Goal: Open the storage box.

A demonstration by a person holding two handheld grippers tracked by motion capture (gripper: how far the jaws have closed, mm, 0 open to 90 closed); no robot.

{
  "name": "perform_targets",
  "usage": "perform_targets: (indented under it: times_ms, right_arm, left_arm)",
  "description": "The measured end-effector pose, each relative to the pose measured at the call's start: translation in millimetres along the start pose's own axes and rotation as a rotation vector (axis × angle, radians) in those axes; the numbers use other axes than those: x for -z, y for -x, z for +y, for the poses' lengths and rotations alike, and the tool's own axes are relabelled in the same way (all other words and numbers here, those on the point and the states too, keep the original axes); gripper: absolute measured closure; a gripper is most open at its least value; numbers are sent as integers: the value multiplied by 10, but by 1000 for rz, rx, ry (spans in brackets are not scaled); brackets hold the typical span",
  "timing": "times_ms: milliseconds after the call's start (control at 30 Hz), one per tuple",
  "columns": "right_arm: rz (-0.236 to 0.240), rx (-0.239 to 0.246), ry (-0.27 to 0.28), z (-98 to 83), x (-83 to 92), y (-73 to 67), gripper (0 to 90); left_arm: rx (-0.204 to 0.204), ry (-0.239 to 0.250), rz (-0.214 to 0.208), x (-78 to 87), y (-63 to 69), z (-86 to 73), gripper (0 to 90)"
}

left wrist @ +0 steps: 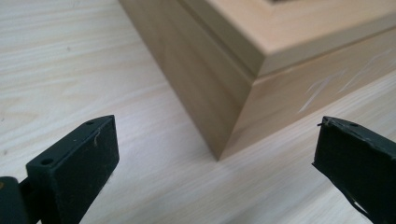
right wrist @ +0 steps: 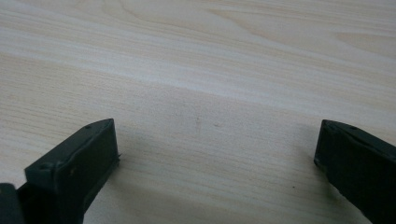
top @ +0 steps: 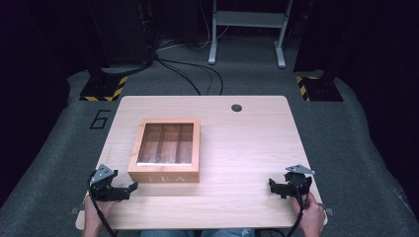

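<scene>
Two claws sit low over my tabletop (top: 247, 143), one at each near corner. My left claw (top: 129, 190) is released, jaws spread wide, and it points at the near left corner of the wooden tea box (top: 165, 148); in the left gripper view that corner (left wrist: 233, 116) stands just ahead of the gap between the jaws, not touching either. The box lies left of the tabletop's centre, lid closed. My right claw (top: 273, 186) is also released, well apart from the box, over bare wood.
</scene>
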State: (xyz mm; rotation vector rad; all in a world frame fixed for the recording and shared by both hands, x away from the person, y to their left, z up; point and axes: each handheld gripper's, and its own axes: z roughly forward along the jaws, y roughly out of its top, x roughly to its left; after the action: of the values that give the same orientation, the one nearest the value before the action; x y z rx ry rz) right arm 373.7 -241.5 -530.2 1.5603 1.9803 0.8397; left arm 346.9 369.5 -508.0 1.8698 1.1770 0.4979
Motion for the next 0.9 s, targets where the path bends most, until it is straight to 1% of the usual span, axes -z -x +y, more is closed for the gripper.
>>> perform_targets:
  times_ms: [67,100,200,233,367,400,433,533,600,667,700,767,800,867,900]
  right_arm:
    - [0,0,0,0,0,0,0]
    - [0,0,0,0,0,0,0]
    - [0,0,0,0,0,0,0]
    - [0,0,0,0,0,0,0]
    - [0,0,0,0,0,0,0]
    - [0,0,0,0,0,0,0]
    - [0,1,0,0,0,1,0]
    - [0,0,0,0,0,0,0]
    - [0,0,0,0,0,0,0]
    - [0,0,0,0,0,0,0]
    - [0,1,0,0,0,0,0]
    - [0,0,0,0,0,0,0]
    - [0,0,0,0,0,0,0]
    - [0,0,0,0,0,0,0]
    - [0,0,0,0,0,0,0]
  left_arm:
    - [-11,10,-3,2,17,38,0]
    - [-16,6,-7,3,20,57,0]
    - [-18,18,-14,-9,39,98,0]
    - [-18,29,-10,-19,48,110,0]
    - [-34,27,-22,-30,69,167,0]
    - [-35,26,-30,-32,70,179,0]
    - [-32,42,-30,-42,77,186,0]
    - [-44,34,-32,-39,85,213,0]
    - [-50,45,-29,-43,95,222,18]
    - [-56,36,-36,-39,95,235,36]
    - [-58,45,-32,-50,98,236,45]
    - [-63,42,-38,-59,97,243,65]
    - [-69,32,-50,-56,93,247,84]
    - [-64,36,-56,-62,97,244,135]
    - [-74,33,-58,-66,95,245,151]
